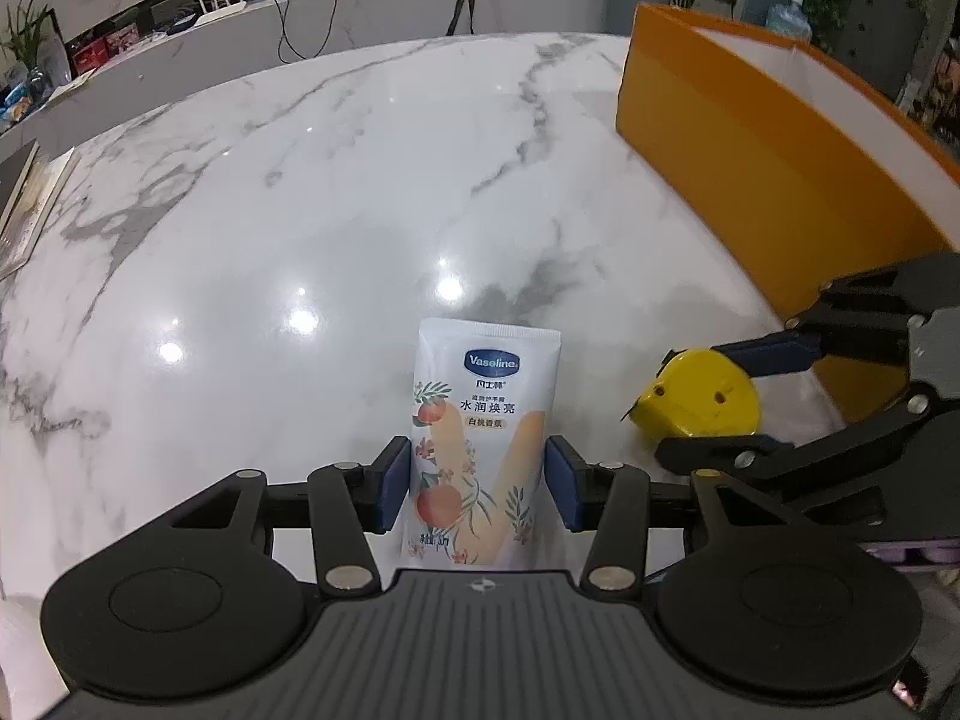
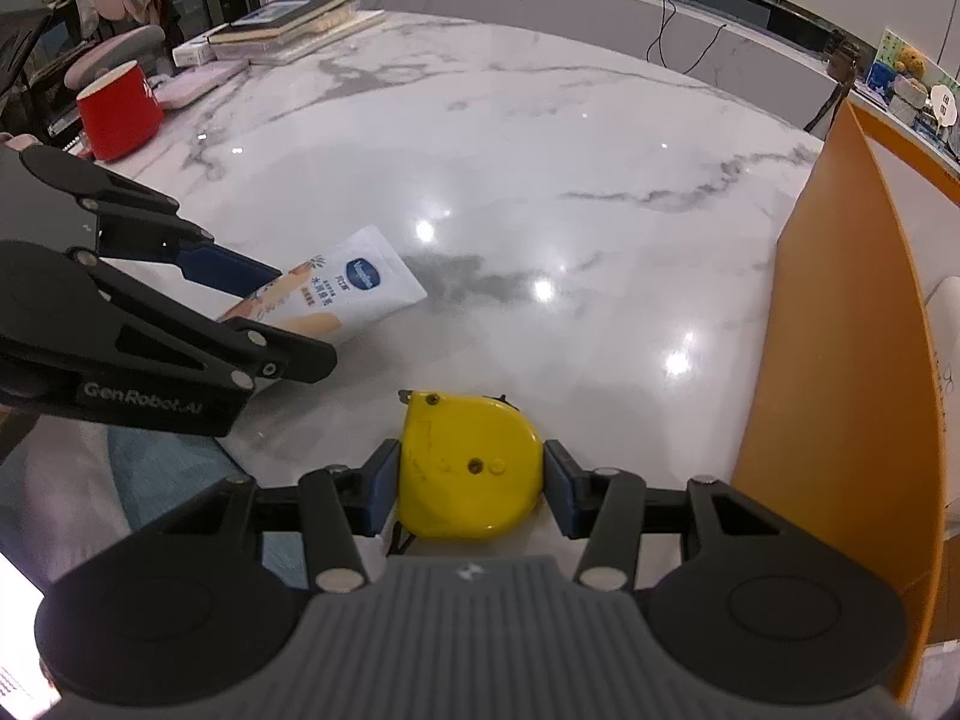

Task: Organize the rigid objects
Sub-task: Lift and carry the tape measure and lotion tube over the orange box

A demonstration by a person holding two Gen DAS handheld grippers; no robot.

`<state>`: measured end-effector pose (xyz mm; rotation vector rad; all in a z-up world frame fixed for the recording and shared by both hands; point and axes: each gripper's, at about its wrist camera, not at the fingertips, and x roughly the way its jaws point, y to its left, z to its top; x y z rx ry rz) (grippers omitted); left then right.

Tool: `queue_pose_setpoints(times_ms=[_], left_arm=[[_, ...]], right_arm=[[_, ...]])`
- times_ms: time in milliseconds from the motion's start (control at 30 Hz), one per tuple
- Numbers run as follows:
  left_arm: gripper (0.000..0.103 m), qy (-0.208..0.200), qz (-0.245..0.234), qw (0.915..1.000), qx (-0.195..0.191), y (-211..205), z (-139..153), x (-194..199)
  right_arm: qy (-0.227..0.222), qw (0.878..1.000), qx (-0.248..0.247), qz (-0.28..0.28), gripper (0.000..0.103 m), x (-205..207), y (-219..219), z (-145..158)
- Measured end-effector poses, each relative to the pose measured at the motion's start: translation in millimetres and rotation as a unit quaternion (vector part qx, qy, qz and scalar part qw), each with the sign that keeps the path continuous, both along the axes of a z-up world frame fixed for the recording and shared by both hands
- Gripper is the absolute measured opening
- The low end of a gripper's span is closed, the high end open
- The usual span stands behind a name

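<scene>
A white Vaseline hand cream tube point(image 1: 480, 444) sits between the blue pads of my left gripper point(image 1: 478, 483), which is shut on it near the marble table's front edge. The tube also shows in the right wrist view point(image 2: 342, 291) with the left gripper point(image 2: 264, 312) around it. A yellow tape measure point(image 2: 471, 471) sits between the pads of my right gripper point(image 2: 471, 483), which is shut on it. In the left wrist view the tape measure point(image 1: 699, 399) and right gripper point(image 1: 708, 402) are at the right.
An orange box point(image 1: 750, 162) with a white inside stands open at the right, also seen in the right wrist view point(image 2: 840, 360). A red cup point(image 2: 120, 111), books point(image 2: 288, 24) and a pink case lie at the table's far left. The marble table point(image 1: 360, 210) spreads ahead.
</scene>
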<state>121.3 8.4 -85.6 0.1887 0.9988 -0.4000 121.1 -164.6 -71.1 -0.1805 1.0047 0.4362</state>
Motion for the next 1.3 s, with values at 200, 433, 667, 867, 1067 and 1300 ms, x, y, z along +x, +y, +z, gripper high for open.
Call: queue_pose_setpoints(times_ms=[200,433,667,867,1067,1300], left_arm=[[0.055,-0.008,0.003,0.9999,-0.011,0,15,-6],[0.054,-0.022,0.005,0.9995,-0.023,-6,37,-16],[0.001,-0.038,-0.004,0.9987,-0.034,-18,67,-24],[0.006,-0.043,-0.017,0.9986,-0.024,-32,77,-20],[0.03,0.012,0.049,0.9963,-0.069,-31,59,9],[0.061,0.068,0.136,0.9842,-0.09,-37,31,38]], right_arm=[[-0.031,0.999,0.008,0.014,0.05,-7,1,16],[-0.052,0.998,0.027,0.005,0.05,-12,-8,40],[-0.081,0.996,0.036,-0.006,0.05,-22,-28,73],[-0.092,0.995,0.032,-0.025,0.05,-23,-46,89],[-0.107,0.993,0.027,-0.051,0.05,-18,-66,100],[-0.109,0.986,0.022,-0.123,0.05,-5,-124,114]])
